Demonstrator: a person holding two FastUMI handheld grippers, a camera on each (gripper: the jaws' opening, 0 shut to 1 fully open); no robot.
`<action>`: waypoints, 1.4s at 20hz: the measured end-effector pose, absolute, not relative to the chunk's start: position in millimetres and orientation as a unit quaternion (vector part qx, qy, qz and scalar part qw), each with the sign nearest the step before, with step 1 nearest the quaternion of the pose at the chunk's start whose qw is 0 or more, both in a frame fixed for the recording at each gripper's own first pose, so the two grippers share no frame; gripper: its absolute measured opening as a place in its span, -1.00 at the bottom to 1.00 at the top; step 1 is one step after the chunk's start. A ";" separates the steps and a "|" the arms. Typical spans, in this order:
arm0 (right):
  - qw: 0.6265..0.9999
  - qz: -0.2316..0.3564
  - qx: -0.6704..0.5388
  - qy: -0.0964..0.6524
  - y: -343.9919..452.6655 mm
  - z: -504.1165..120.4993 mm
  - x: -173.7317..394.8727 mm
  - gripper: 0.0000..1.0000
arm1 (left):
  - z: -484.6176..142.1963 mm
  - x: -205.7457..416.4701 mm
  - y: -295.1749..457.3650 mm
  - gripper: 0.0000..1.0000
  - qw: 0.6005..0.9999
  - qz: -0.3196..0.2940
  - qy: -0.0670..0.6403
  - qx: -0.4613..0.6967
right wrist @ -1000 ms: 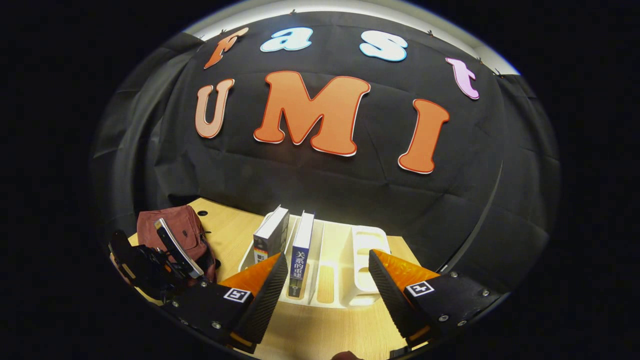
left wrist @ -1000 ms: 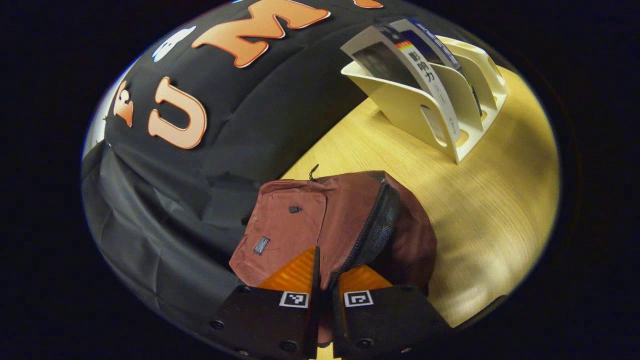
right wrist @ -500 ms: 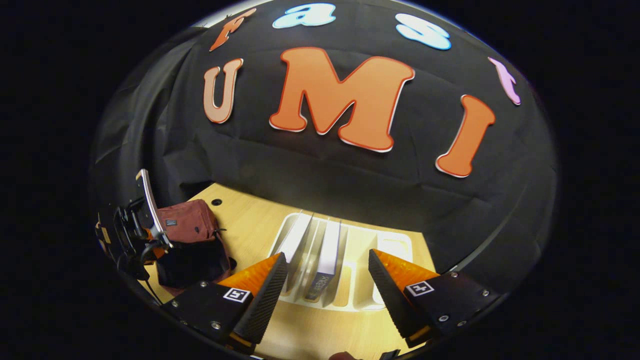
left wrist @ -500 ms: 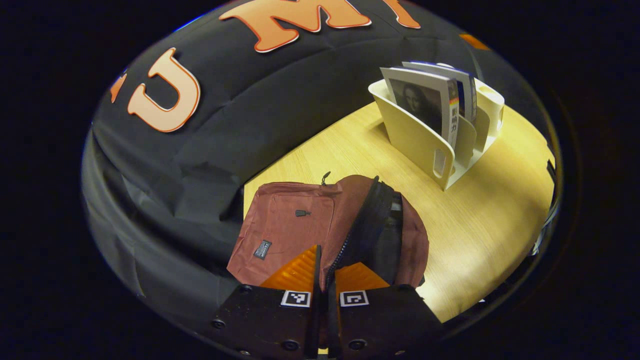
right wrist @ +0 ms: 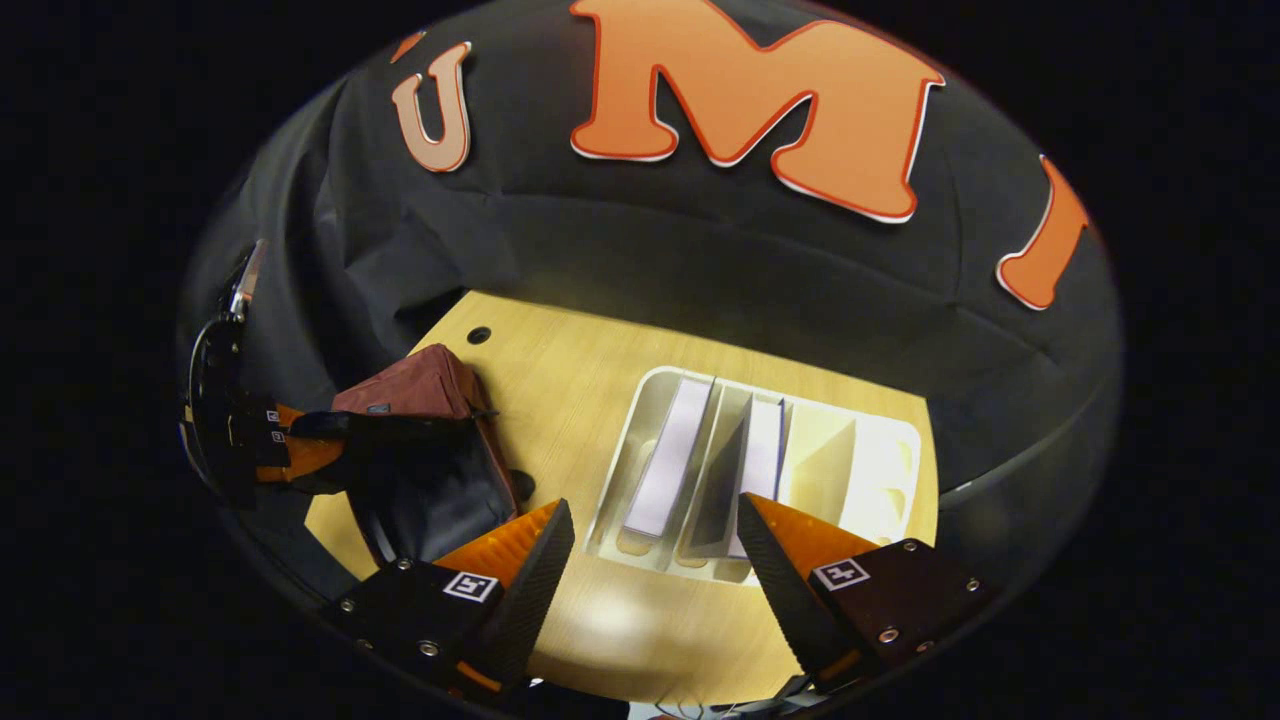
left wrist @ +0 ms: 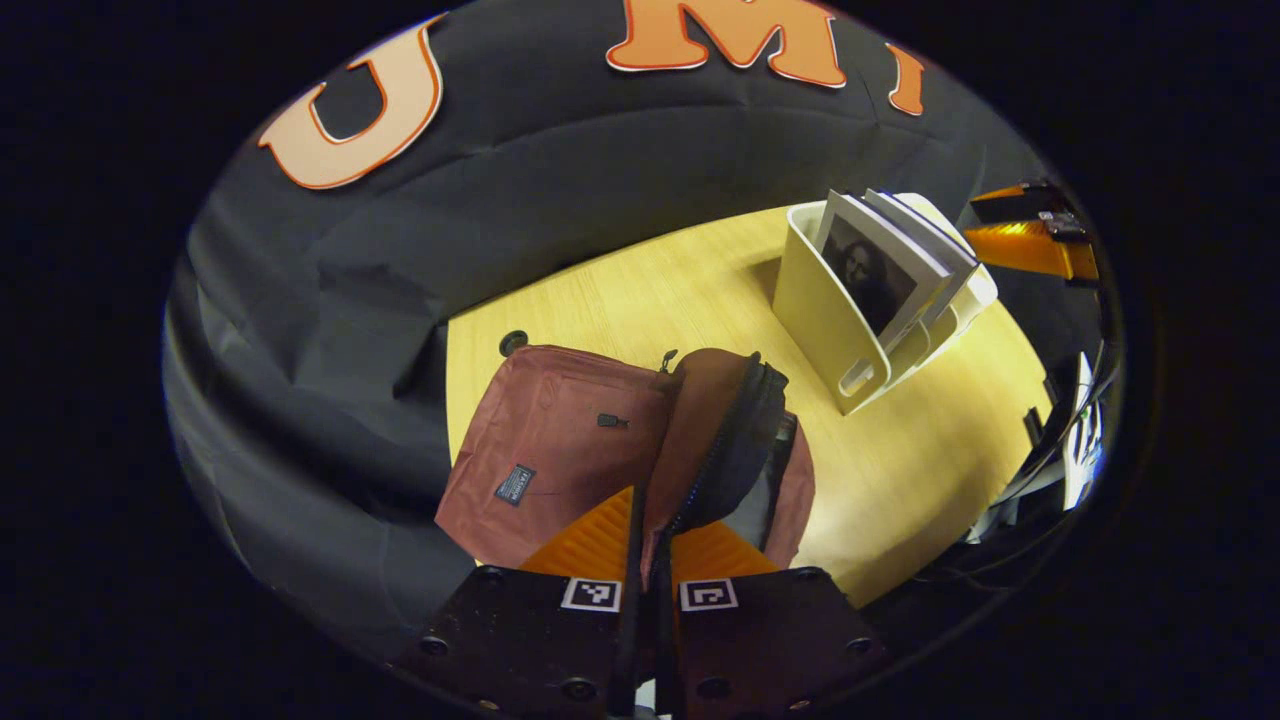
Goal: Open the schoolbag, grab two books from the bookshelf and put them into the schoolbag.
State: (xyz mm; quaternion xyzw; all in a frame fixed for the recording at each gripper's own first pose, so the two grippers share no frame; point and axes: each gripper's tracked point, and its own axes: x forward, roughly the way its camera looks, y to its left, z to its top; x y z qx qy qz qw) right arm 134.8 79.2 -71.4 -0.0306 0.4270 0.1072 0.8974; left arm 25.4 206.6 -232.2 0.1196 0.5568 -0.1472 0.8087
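my left gripper (left wrist: 648, 535) is pinching the schoolbag (left wrist: 560, 450) flap at lower centre, jaws narrow; my right gripper (right wrist: 655, 560) is hovering wide over the books (right wrist: 668, 458) in the bookshelf (right wrist: 880, 470), centre. if the fabric slips, the mouth may be closing.

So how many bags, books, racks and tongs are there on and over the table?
Schoolbag: 1
Books: 2, left book and right book
Bookshelf rack: 1
Tongs: 2, left tongs pinching the bag's edge, right tongs open above the books
Total: 6
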 end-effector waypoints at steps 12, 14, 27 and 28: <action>0.806 0.068 0.003 0.588 76.1 -134.8 185.1 0.96 | -221.2 42.1 218.7 -0.85 0.792 -0.184 0.560 0.158; 0.795 0.050 0.009 0.605 72.7 -147.8 192.1 0.95 | -222.9 42.4 219.2 -0.85 0.792 -0.183 0.562 0.152; 0.767 -0.009 0.031 0.641 70.8 -171.6 211.4 -0.10 | -232.2 40.7 221.4 -0.85 0.792 -0.178 0.569 0.132; 0.773 -0.005 0.029 0.634 69.8 -165.7 212.3 -0.29 | -233.9 41.1 221.9 -0.85 0.792 -0.179 0.568 0.132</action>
